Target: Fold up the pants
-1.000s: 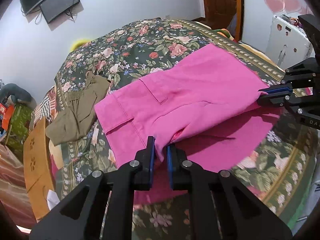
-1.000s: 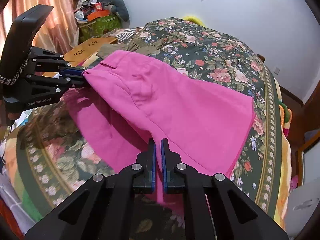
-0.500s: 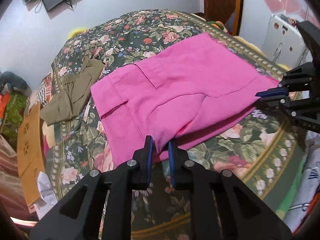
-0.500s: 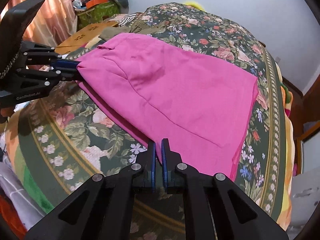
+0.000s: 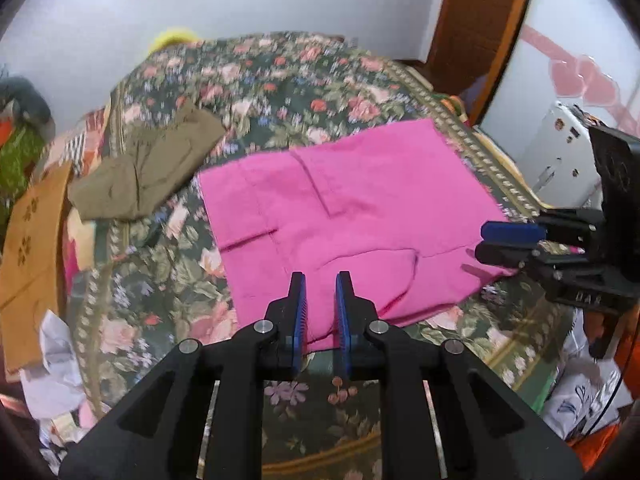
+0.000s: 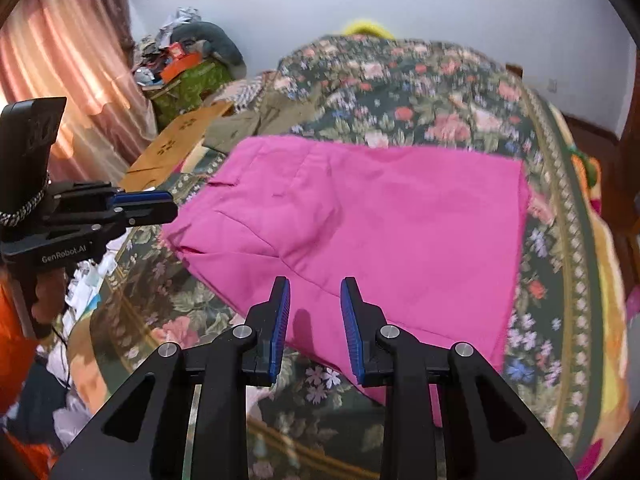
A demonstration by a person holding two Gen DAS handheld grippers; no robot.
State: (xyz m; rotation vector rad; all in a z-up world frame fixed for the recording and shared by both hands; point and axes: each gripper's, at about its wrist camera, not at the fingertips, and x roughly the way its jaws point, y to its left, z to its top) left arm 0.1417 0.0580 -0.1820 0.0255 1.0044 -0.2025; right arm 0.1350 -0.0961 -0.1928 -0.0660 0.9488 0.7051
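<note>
The pink pants lie folded flat on the floral bedspread; they also show in the right wrist view. My left gripper is open and empty just above the near edge of the pants. It shows from the side in the right wrist view. My right gripper is open and empty over the near edge of the pants. It appears at the right of the left wrist view, jaws apart by the pants' corner.
Olive-brown pants lie on the bed to the left of the pink ones. A brown cardboard box stands at the bed's left side. Clutter sits by the curtain. A wooden door is at the far right.
Both grippers have let go of the pink pants and opened. The pants have dropped flat onto the bed, and both grippers have pulled back a little.
</note>
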